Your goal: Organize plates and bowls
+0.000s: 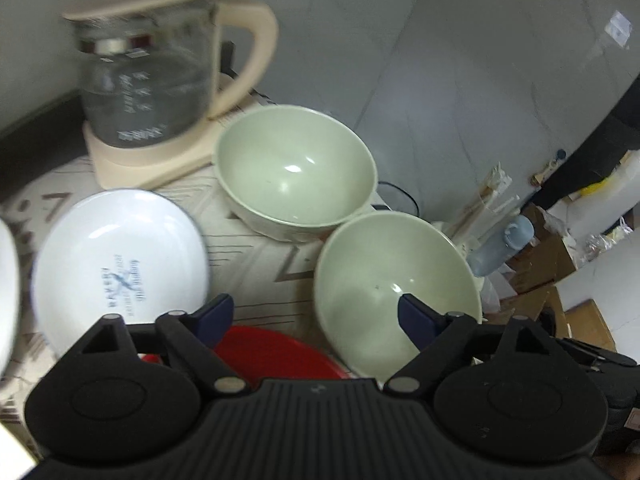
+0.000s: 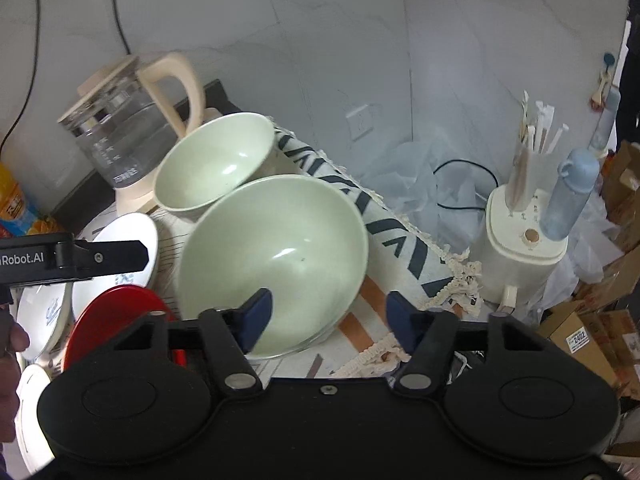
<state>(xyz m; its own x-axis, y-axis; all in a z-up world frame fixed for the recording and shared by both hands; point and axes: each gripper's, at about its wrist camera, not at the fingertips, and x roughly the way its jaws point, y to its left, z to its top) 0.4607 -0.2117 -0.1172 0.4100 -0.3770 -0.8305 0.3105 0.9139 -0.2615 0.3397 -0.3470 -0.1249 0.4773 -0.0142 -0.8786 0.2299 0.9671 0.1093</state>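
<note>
Kettle (image 1: 160, 68) behind bowls (image 1: 296, 172), beside plate (image 1: 120, 264).

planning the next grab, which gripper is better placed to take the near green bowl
Right. The right gripper straddles the near green bowl rim. The left gripper sits between it and the white plate.

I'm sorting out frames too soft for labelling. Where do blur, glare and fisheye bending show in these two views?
Left wrist view: the kettle is smeared, the white plate mildly soft, and glare spots sit in the far green bowl and the near green bowl. Right wrist view: sharper overall, the kettle slightly soft, a glare streak in the near bowl, and walls bending toward dark corners.
</note>
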